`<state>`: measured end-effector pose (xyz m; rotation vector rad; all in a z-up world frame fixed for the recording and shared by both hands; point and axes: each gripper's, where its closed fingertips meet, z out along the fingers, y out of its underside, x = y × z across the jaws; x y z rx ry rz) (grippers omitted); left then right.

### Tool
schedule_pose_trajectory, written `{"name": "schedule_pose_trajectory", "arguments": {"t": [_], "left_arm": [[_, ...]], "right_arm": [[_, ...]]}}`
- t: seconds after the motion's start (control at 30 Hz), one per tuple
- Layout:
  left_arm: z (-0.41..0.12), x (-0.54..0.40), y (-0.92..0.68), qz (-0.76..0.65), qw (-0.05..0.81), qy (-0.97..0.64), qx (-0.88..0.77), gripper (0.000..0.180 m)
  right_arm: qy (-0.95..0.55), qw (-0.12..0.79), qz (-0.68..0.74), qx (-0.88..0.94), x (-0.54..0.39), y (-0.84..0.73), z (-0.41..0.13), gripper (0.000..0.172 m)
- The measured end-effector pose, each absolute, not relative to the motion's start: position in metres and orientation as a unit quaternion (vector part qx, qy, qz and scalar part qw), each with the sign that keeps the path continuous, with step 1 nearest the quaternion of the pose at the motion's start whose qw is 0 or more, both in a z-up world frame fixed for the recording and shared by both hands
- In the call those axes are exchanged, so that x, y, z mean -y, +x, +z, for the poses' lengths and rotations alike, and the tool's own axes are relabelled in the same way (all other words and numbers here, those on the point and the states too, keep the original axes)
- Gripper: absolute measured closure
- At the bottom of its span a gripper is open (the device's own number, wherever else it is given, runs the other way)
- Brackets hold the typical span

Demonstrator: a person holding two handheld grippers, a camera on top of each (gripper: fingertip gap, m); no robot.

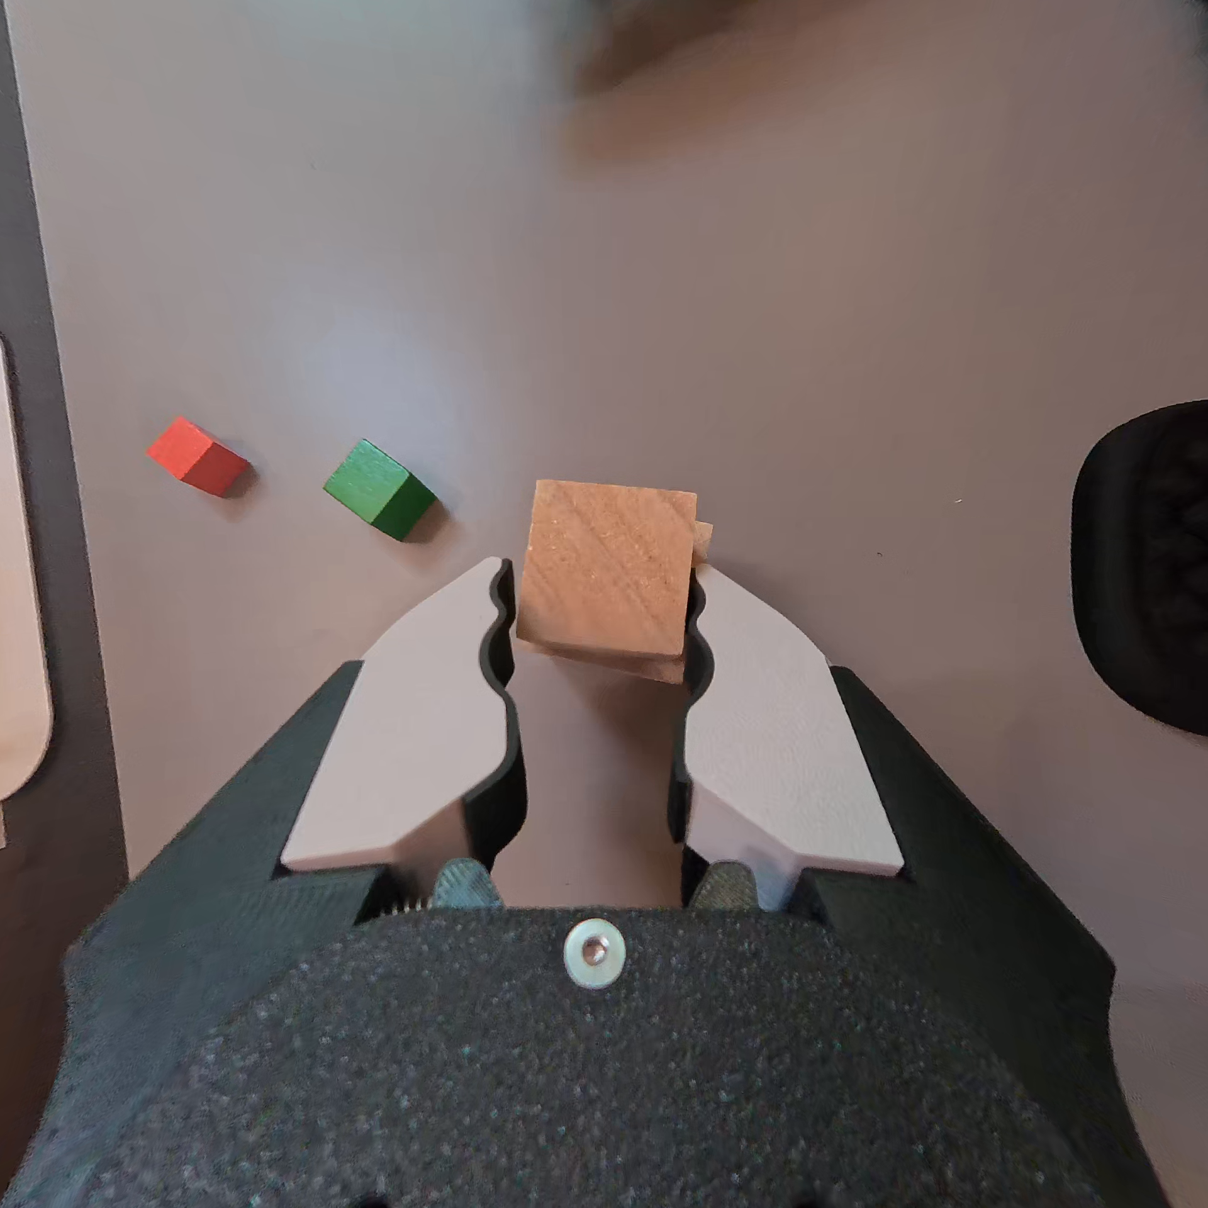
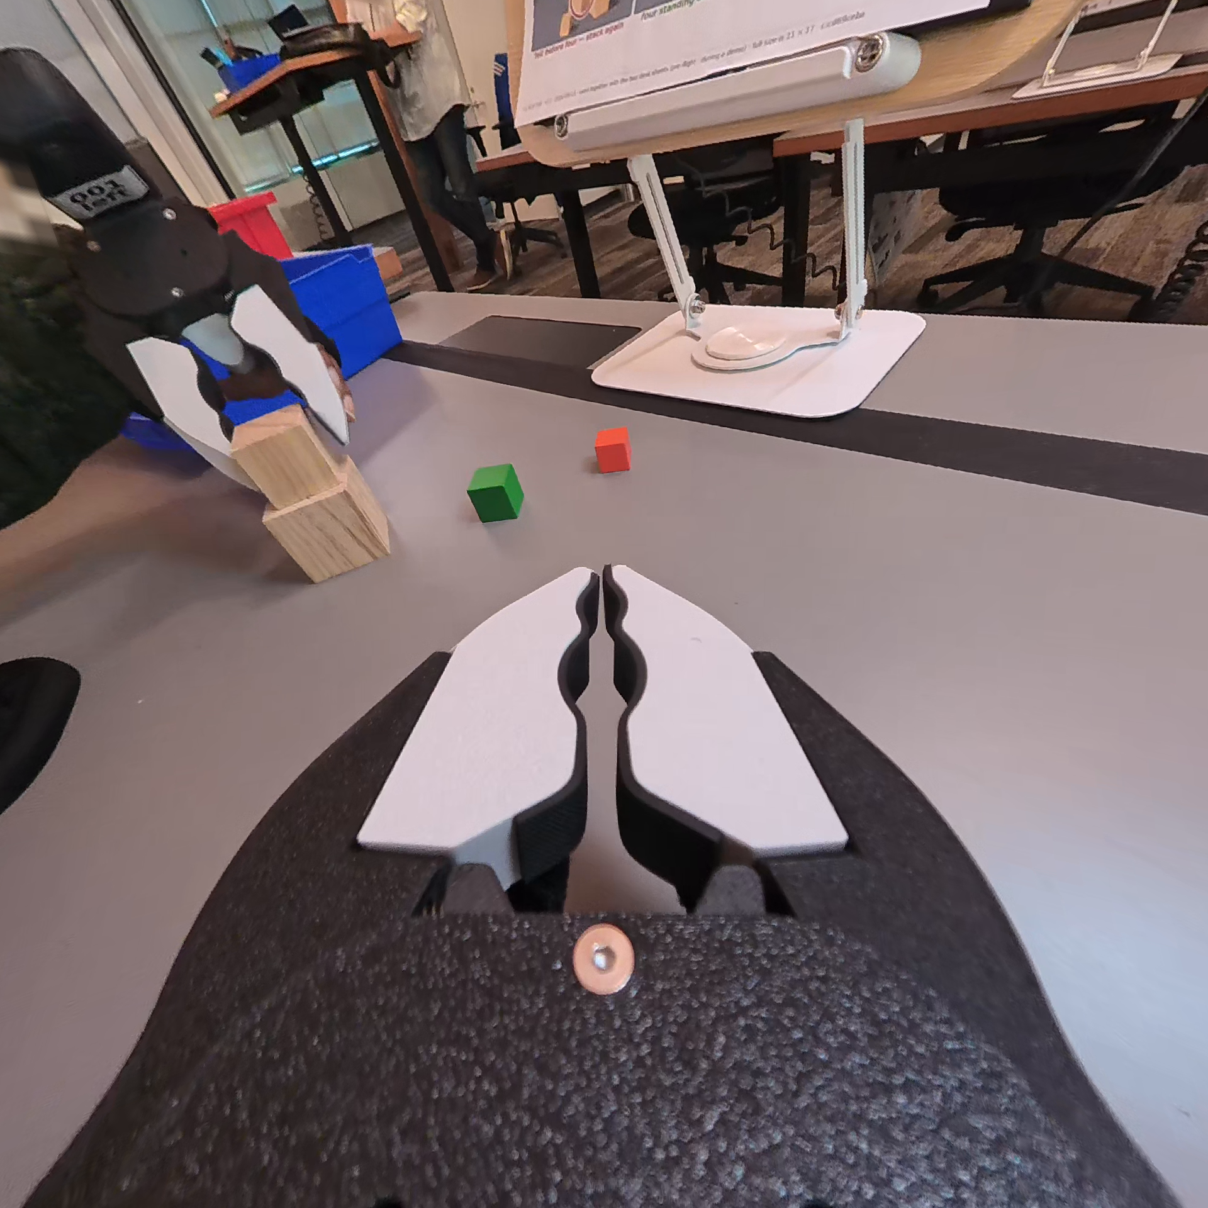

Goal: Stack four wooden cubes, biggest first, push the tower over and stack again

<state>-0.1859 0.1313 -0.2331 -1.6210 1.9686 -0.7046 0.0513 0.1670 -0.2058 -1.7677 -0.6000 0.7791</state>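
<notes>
Red cube: small painted cube (image 1: 196,455), matt, sharp-edged, lying farthest left on the grey desk (image 1: 784,327), well apart from both grippers.
Green cube: painted cube (image 1: 380,488) of like size, set cornerwise, between the red one and the wooden stack, near the left gripper's left fingertip but not touching it.
Left gripper: (image 1: 601,582) points down over the stack; its grey fingers (image 1: 431,686) with wavy dark pads stand on either side of the upper block. The right pad lies against the block's side; at the left pad a thin dark line shows, so I cannot tell whether it presses.
Upper wooden block: pale, bare-grained cube (image 1: 604,565), twisted a little against the one under it, straight ahead between the fingertips.
Lower wooden block: same light wood (image 2: 327,526), squat and square, resting on the desk, its corner peeping out beyond the upper one.
Right gripper: (image 2: 601,578) hangs low over bare desk, well apart from the stack, fingers clenched with nothing between them.
Nearer hand: the left, by far.
Black pad: dark rounded object (image 1: 1150,562) at the right desk edge.
</notes>
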Motion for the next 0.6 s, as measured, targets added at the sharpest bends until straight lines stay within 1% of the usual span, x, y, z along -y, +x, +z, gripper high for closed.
{"name": "schedule_pose_trajectory", "arguments": {"t": [0.1,0.27,0.33,0.37,0.43,0.6], "left_arm": [[-0.231,-0.133,-0.186,-0.253,0.25,-0.595,-0.721,0.126],[-0.222,-0.134,-0.191,-0.245,0.273,-0.602,-0.709,0.124],[-0.218,-0.133,-0.192,-0.239,0.284,-0.603,-0.706,0.127],[-0.218,-0.132,-0.192,-0.239,0.285,-0.604,-0.705,0.132],[-0.218,-0.131,-0.191,-0.24,0.288,-0.601,-0.706,0.137],[-0.218,-0.133,-0.19,-0.254,0.29,-0.586,-0.713,0.137]], "right_arm": [[-0.742,0.527,0.327,0.255,-0.166,0.05,-0.208,0.171],[-0.742,0.525,0.328,0.258,-0.165,0.049,-0.209,0.171],[-0.742,0.523,0.33,0.259,-0.165,0.048,-0.21,0.171],[-0.743,0.521,0.33,0.261,-0.165,0.047,-0.211,0.171],[-0.743,0.519,0.33,0.264,-0.164,0.045,-0.211,0.171],[-0.741,0.519,0.328,0.271,-0.162,0.044,-0.212,0.17]]}}
